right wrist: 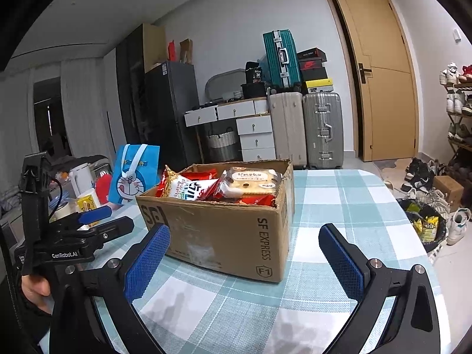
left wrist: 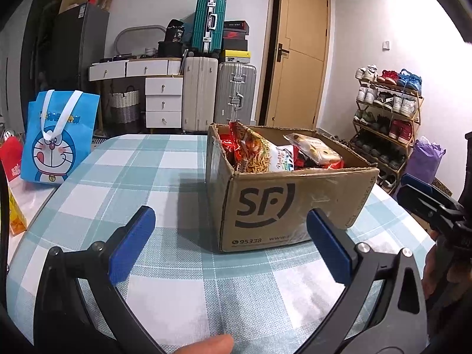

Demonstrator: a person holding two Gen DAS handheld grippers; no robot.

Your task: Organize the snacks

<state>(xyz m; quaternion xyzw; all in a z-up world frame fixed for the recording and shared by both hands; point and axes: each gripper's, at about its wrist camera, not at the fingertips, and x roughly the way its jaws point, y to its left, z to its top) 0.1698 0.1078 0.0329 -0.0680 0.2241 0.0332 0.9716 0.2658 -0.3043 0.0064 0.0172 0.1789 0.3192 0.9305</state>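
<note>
An open SF cardboard box [left wrist: 283,206] stands on the checked tablecloth [left wrist: 141,177], filled with several snack packets [left wrist: 265,153]. In the right wrist view the box [right wrist: 224,230] shows a biscuit pack [right wrist: 250,181] on top of red packets. My left gripper [left wrist: 233,244] is open and empty, just in front of the box's near face. My right gripper [right wrist: 244,262] is open and empty, before the box's right corner. The right gripper shows at the left wrist view's right edge [left wrist: 427,203]; the left one shows in the right wrist view [right wrist: 97,221].
A blue Doraemon bag [left wrist: 59,135] stands off the table's left edge beside a red bag [left wrist: 10,156] and a yellow carton [right wrist: 87,203]. A bin with yellow packets [right wrist: 424,224] sits on the floor to the right. Suitcases, drawers and a shoe rack [left wrist: 386,109] line the walls.
</note>
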